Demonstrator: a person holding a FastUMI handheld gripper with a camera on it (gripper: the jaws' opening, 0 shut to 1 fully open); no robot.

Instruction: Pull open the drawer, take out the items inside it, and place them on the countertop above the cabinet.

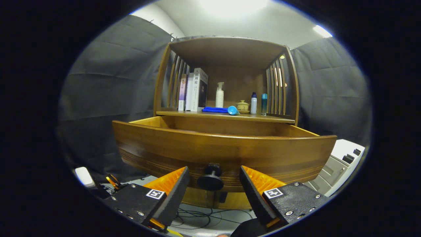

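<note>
The wooden drawer stands pulled out toward me, and its front panel hides what lies inside. A dark round knob sticks out from the middle of that panel. My gripper is open, one finger on each side of the knob with a gap to both. Above the drawer is the countertop of the cabinet. On it lie a blue cloth and a light blue cylinder.
On the countertop, several books stand at the left, then a white pump bottle, a small teapot and two slim bottles. A white device sits right of the drawer. Cables lie on the floor below.
</note>
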